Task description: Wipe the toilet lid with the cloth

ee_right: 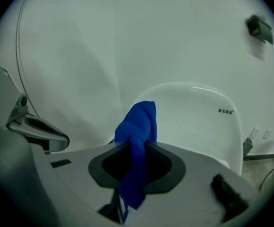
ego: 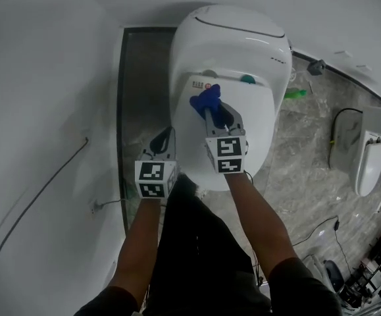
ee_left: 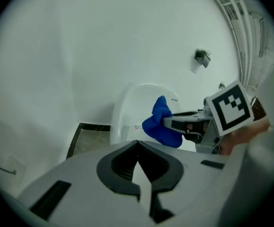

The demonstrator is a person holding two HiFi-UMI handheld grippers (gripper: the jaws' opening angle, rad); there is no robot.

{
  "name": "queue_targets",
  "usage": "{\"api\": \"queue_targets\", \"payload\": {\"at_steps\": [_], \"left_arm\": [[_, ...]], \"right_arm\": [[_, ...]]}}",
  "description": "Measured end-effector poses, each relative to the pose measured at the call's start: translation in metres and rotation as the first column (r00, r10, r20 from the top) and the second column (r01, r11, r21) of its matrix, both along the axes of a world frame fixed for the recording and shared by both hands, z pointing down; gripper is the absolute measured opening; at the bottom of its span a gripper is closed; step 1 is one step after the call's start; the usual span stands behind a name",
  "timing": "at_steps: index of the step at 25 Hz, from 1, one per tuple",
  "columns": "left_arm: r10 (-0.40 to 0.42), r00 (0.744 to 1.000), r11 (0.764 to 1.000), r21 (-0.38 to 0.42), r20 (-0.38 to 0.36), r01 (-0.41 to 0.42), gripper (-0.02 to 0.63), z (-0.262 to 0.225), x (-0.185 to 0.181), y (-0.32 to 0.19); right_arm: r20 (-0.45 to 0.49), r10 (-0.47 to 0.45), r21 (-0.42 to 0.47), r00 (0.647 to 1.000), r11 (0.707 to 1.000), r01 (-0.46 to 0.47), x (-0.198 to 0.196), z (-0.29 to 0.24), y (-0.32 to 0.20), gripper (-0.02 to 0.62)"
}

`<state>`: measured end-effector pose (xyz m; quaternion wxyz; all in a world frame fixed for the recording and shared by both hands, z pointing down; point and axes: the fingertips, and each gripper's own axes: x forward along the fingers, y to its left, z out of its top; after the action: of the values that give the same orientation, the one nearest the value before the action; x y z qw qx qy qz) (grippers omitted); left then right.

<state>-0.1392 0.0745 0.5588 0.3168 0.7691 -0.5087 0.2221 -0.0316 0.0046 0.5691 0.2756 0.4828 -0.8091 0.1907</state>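
Note:
The white toilet point(ego: 233, 41) fills the middle of the head view, and its closed lid point(ego: 256, 120) reaches toward me. Above the lid's left part my right gripper point(ego: 211, 112) is shut on a bunched blue cloth point(ego: 205, 99). In the right gripper view the cloth point(ee_right: 137, 126) sticks up and hangs down between the closed jaws of that gripper point(ee_right: 137, 148). My left gripper point(ego: 164, 139) hovers beside the toilet's left flank, off the lid. Its jaws in the left gripper view point(ee_left: 137, 145) meet with nothing between them. That view also catches the cloth point(ee_left: 161, 123).
A dark floor strip point(ego: 141, 91) runs along the toilet's left side, next to a white wall with a cable point(ego: 45, 183). Grey marble floor point(ego: 295, 176) lies to the right, with a green object point(ego: 295, 94), another white fixture point(ego: 371, 163) and loose cables point(ego: 328, 226).

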Motion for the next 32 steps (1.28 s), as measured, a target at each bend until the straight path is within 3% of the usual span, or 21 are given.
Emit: {"api": "queue_targets", "payload": {"at_steps": [4, 8, 11, 14, 19, 24, 32], "left_arm": [[-0.024, 0.999, 1.000, 0.018, -0.047, 0.025, 0.011, 0.006, -0.009, -0.027], [0.008, 1.000, 1.000, 0.019, -0.016, -0.008, 0.011, 0.019, -0.013, -0.035], [0.030, 1.000, 1.000, -0.005, -0.009, -0.030, 0.011, 0.024, -0.013, -0.035], [0.047, 0.999, 0.999, -0.013, 0.002, -0.047, 0.011, 0.031, -0.016, -0.037], [0.110, 0.994, 0.993, -0.034, -0.003, -0.110, 0.012, 0.036, -0.003, -0.038], [0.159, 0.987, 0.987, -0.020, 0.011, -0.159, 0.012, 0.038, 0.016, -0.042], [0.202, 0.979, 0.979, -0.030, 0.004, -0.201, 0.011, 0.039, 0.051, -0.044]], "right_arm": [[-0.089, -0.037, -0.087, 0.995, 0.996, 0.029, -0.026, 0.038, -0.033, 0.078], [-0.239, -0.122, -0.132, 0.963, 0.987, 0.092, -0.043, 0.070, -0.047, 0.078], [-0.321, -0.165, -0.122, 0.933, 0.984, 0.132, -0.045, 0.078, -0.047, 0.078], [-0.341, -0.163, -0.084, 0.926, 0.986, 0.143, -0.044, 0.077, -0.048, 0.078], [-0.312, -0.069, -0.054, 0.947, 0.997, 0.055, -0.021, 0.074, -0.051, 0.078], [-0.259, 0.072, -0.048, 0.963, 0.995, -0.088, 0.029, 0.072, -0.054, 0.078], [-0.248, 0.299, -0.017, 0.921, 0.950, -0.313, 0.148, 0.073, -0.048, 0.078]]}}
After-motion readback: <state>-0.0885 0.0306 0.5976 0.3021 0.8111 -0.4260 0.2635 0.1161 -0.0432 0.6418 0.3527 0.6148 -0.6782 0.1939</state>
